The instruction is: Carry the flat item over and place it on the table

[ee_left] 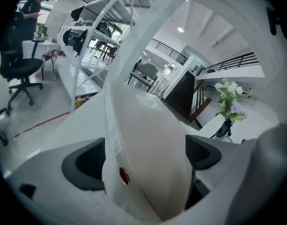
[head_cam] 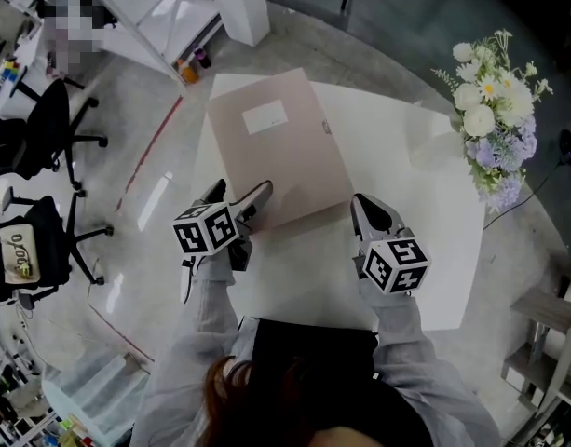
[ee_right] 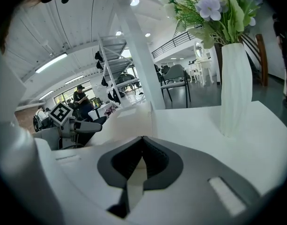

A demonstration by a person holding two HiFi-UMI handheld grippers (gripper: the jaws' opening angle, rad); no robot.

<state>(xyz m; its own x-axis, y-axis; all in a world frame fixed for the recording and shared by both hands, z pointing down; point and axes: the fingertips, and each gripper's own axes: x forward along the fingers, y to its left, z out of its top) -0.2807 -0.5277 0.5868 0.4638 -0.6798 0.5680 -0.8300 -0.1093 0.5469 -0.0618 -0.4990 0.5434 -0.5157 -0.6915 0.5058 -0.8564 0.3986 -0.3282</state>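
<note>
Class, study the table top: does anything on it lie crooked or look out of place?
The folder lies askew: its edges run at a clear angle to the edges of the table. Its near corner sits between the open jaws of the left gripper. Nothing looks spilled or damaged.

One folder (head_cam: pixel 280 147), one table (head_cam: pixel 425 268), one flower vase (ee_right: pixel 234 88), two hand-held grippers (head_cam: pixel 240 196) (head_cam: pixel 360 203)
</note>
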